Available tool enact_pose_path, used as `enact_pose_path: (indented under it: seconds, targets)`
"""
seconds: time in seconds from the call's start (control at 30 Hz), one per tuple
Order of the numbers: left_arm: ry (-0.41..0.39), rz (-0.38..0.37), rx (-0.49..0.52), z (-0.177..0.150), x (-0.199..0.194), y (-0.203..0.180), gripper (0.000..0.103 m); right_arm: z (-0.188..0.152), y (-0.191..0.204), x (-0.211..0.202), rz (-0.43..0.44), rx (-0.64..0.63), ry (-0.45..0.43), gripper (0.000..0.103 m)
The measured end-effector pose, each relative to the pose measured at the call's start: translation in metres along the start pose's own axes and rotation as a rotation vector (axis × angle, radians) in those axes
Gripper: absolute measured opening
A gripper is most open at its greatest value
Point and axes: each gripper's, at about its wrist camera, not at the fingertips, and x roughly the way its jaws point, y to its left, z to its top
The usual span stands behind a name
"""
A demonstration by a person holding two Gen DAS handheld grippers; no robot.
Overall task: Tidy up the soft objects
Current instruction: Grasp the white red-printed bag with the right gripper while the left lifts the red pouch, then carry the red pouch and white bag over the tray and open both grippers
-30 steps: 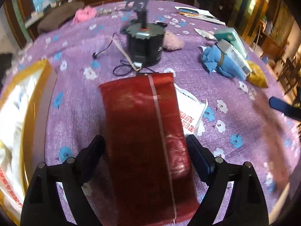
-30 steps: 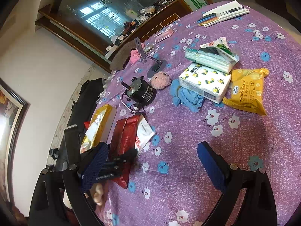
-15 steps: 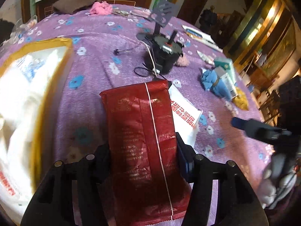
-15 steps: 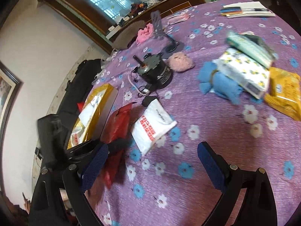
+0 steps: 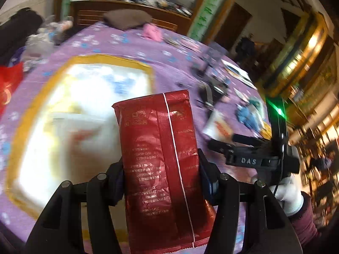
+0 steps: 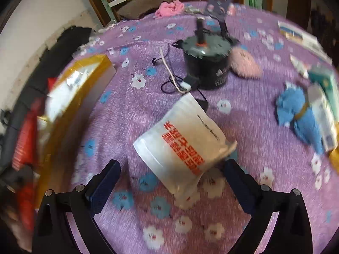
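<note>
Your left gripper (image 5: 162,175) clamped the red pouch (image 5: 161,158) over the gold box (image 5: 42,97). Your right gripper (image 6: 171,182) stood wide near the white pouch (image 6: 186,146); closing on it looked next

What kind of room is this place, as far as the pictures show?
Probably a lived-in home, perhaps a dining room: a round table under a purple flowered cloth, a dark wooden sideboard cluttered with small items behind it, and household packets such as the white pouch.

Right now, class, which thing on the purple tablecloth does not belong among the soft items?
The black motor, upright near the pink puff: it is hard, with loose cables trailing beside the white pouch.
</note>
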Motion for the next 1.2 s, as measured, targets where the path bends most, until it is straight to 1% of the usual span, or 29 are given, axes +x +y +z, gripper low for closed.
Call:
enact_pose_path:
  seconds: [0.07,0.1,0.13,0.17,0.2,0.23,0.27,0.33,0.43,0.47,0.5,0.53,0.57,0.6,0.63,0.67,0.73,0.8,0.9,0.93,0.97,1.0,1.03,1.07,1.1,1.2]
  targets:
    - [-0.018,-0.002,-0.047,0.002,-0.013,0.021,0.056,0.001,0.002,0.002,-0.025,0.003,-0.016,0.096]
    - [-0.032,0.002,-0.062,0.002,-0.021,0.031,0.056,0.001,0.002,0.0,-0.039,0.005,-0.027,0.083]
    - [-0.047,0.014,-0.07,0.002,-0.027,0.037,0.056,0.0,0.001,-0.003,-0.037,0.006,-0.036,0.062]
    - [-0.068,0.037,-0.08,0.003,-0.033,0.046,0.056,0.0,-0.001,-0.005,0.001,0.019,-0.039,0.053]
    - [-0.078,0.05,-0.086,0.003,-0.036,0.052,0.056,0.0,-0.002,-0.006,0.048,0.036,-0.035,0.033]
    - [-0.089,0.067,-0.098,0.003,-0.038,0.06,0.056,-0.001,-0.002,-0.005,0.051,0.047,-0.026,0.009]
    - [-0.093,0.077,-0.11,0.003,-0.039,0.067,0.056,-0.002,-0.002,-0.004,0.036,0.045,-0.032,0.006]
    - [-0.093,0.089,-0.146,0.001,-0.038,0.082,0.056,-0.006,-0.002,-0.004,0.051,0.052,-0.042,0.005]
    - [-0.09,0.105,-0.171,-0.003,-0.036,0.093,0.056,-0.009,-0.004,-0.007,0.066,0.065,-0.045,0.006]
    - [-0.088,0.105,-0.176,-0.005,-0.036,0.096,0.056,-0.009,-0.007,-0.006,0.099,0.082,-0.05,0.007]
    - [-0.086,0.105,-0.181,-0.007,-0.036,0.099,0.056,-0.008,-0.012,-0.006,0.133,0.104,-0.052,0.014]
    - [-0.086,0.106,-0.184,-0.008,-0.036,0.1,0.056,-0.006,-0.018,-0.005,0.152,0.14,-0.055,0.035]
    - [-0.086,0.106,-0.187,-0.01,-0.036,0.1,0.056,-0.005,-0.024,-0.006,0.146,0.178,-0.062,0.051]
    - [-0.087,0.103,-0.19,-0.01,-0.036,0.101,0.056,-0.003,-0.028,-0.007,0.138,0.218,-0.081,0.084]
    - [-0.088,0.101,-0.191,-0.011,-0.036,0.101,0.056,-0.003,-0.03,-0.01,0.134,0.239,-0.099,0.097]
    - [-0.088,0.101,-0.191,-0.011,-0.036,0.101,0.056,0.001,-0.029,-0.01,0.135,0.262,-0.119,0.096]
    - [-0.086,0.1,-0.185,-0.011,-0.035,0.099,0.056,0.008,-0.027,-0.01,0.139,0.295,-0.117,0.095]
    - [-0.081,0.098,-0.174,-0.012,-0.031,0.096,0.056,0.019,-0.019,0.0,0.109,0.321,-0.091,0.095]
    - [-0.069,0.089,-0.164,-0.013,-0.026,0.09,0.056,0.03,-0.002,0.024,0.027,0.292,-0.027,0.095]
    - [-0.066,0.088,-0.161,-0.012,-0.025,0.089,0.056,0.029,0.006,0.023,-0.02,0.259,-0.051,0.084]
    - [-0.064,0.09,-0.154,-0.013,-0.024,0.088,0.056,0.029,0.012,0.022,-0.048,0.229,-0.059,0.071]
    - [-0.065,0.093,-0.149,-0.013,-0.025,0.089,0.056,0.027,0.014,0.021,-0.057,0.21,-0.065,0.052]
    - [-0.066,0.098,-0.144,-0.013,-0.026,0.089,0.056,0.024,0.013,0.02,-0.02,0.209,-0.063,0.039]
    - [-0.071,0.107,-0.143,-0.012,-0.028,0.092,0.056,0.018,0.01,0.018,0.014,0.211,-0.063,0.031]
    - [-0.076,0.111,-0.147,-0.011,-0.029,0.095,0.056,0.017,0.009,0.017,0.033,0.21,-0.064,0.02]
    - [-0.084,0.114,-0.169,-0.01,-0.032,0.105,0.056,0.006,0.0,0.004,0.06,0.194,-0.078,0.011]
